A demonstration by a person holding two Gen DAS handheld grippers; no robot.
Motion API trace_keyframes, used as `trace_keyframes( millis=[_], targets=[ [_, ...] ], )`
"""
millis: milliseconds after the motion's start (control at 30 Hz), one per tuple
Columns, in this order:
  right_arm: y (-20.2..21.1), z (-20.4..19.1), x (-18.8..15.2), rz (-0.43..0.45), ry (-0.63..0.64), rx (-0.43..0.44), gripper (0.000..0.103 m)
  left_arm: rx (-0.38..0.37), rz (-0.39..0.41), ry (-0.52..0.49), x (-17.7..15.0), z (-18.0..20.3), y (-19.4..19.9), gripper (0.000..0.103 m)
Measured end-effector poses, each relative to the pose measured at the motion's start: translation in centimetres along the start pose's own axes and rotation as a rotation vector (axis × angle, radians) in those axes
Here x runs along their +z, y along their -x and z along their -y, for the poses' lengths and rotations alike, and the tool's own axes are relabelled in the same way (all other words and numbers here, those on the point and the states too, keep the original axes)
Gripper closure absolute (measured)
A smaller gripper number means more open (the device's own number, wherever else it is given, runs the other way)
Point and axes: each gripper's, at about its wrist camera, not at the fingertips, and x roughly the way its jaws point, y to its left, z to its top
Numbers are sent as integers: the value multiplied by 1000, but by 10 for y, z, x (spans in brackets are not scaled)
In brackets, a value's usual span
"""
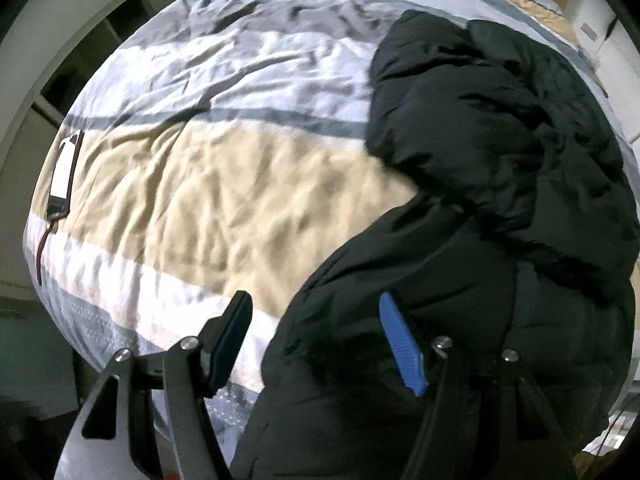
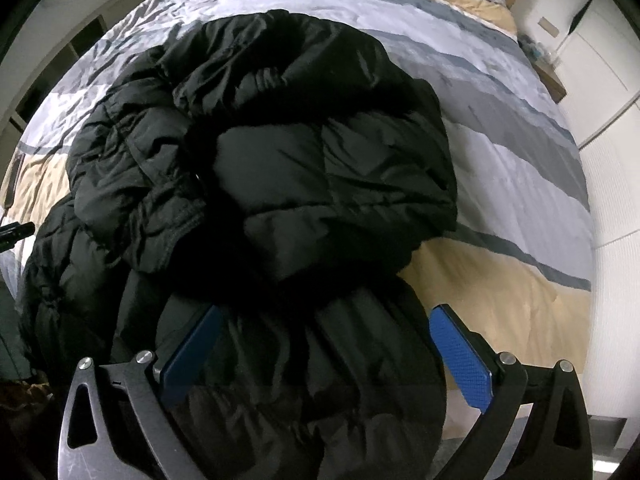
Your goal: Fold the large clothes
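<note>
- Your left tool [image 1: 316, 344] points steeply down with its jaws apart and nothing clamped. One blue pad [image 1: 400, 346] stands over the black puffer jacket [image 1: 480, 184]; the other finger is over the striped duvet [image 1: 208, 184], just beside the jacket's edge.
- Your right tool [image 2: 324, 344] also points steeply down, jaws spread wide. Its blue pads [image 2: 460, 360] straddle the near end of the jacket [image 2: 280, 168]; the pictures do not show them pressing on the fabric.
- The jacket lies bunched on the bed, on top of the duvet [image 2: 520, 184]. Its long axis runs from the near edge of the bed, under both tools, away toward the far end. An upper portion is doubled over the lower portion, forming a thick mound.
- Hard to make out: the fabric is near-black and shaded, so you cannot tell sleeves, hood and hem apart with certainty. The near end is cut off by the lower frame edge in both views.
- A phone [image 1: 62, 176] with a dark cable lies on the tan band of the duvet, well apart from the jacket.
- Pale cabinet fronts [image 2: 600, 80] stand beyond the bed.
</note>
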Motion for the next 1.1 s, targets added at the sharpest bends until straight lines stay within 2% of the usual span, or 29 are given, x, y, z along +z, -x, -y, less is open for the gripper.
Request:
trace_keyframes(
  millis=[267,400,567,700,867,1100],
  targets=[
    [-6,21,-16,-49,-18,-8,0,15,-50,28,-18,-21,-14,38],
    [-16,48,-37,-114,-85,-15,0,18,-84,80,-30,-44,-20,38],
    [-30,80,-68,-200,-183,-17,0,-23,-140,102,-45,-61,-26,38],
    [-36,97,-89,-241,-246,-17,0,-99,-195,118,-57,-67,-33,38],
    [-43,109,-118,-287,-296,24,0,-260,-263,176,-73,-77,-43,37],
    [-56,132,-156,-325,-406,137,0,-393,-292,203,-76,-84,-57,37]
  ],
)
